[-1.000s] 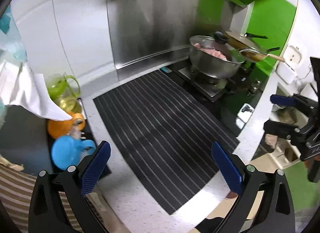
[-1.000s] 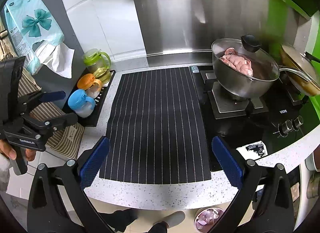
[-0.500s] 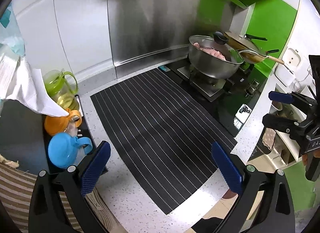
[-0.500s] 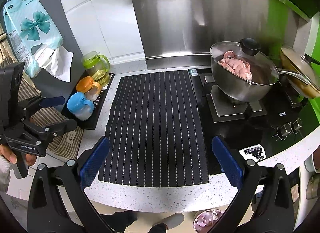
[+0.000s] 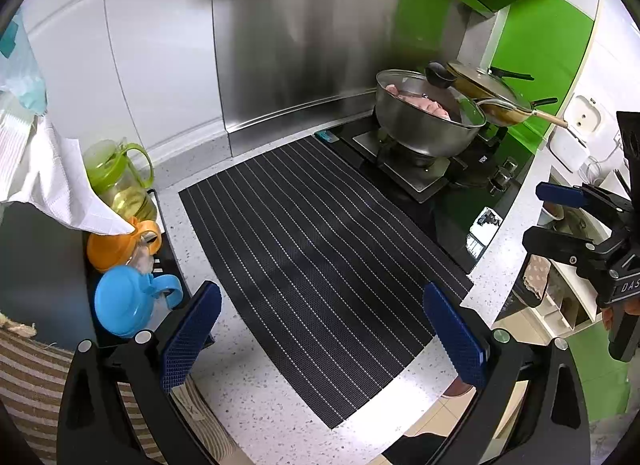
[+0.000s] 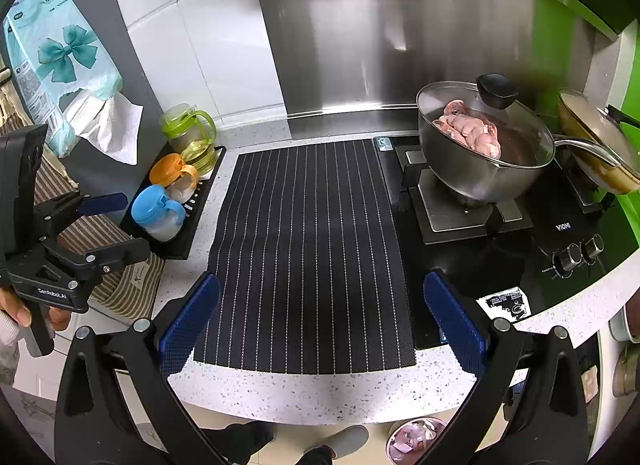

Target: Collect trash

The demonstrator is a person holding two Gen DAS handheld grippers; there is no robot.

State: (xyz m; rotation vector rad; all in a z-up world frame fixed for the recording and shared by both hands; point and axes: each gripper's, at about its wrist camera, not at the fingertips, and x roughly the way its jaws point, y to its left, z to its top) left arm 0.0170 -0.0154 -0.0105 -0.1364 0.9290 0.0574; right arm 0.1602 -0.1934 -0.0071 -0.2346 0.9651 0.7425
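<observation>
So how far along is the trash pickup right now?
Nothing looks collected yet. The left tool and right tool are both open and empty above the striped mat, which shows no visible trash. A bin with scraps sits on the floor below. Finding and picking up any trash remains.

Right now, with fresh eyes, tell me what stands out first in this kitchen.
The steel pot of pale meat under a glass lid sits on the stove at right, with a lidded pan behind it. A black striped mat covers the middle of the speckled counter, bare of trash. At left, green, orange and blue lidded cups line a black tray.
</observation>
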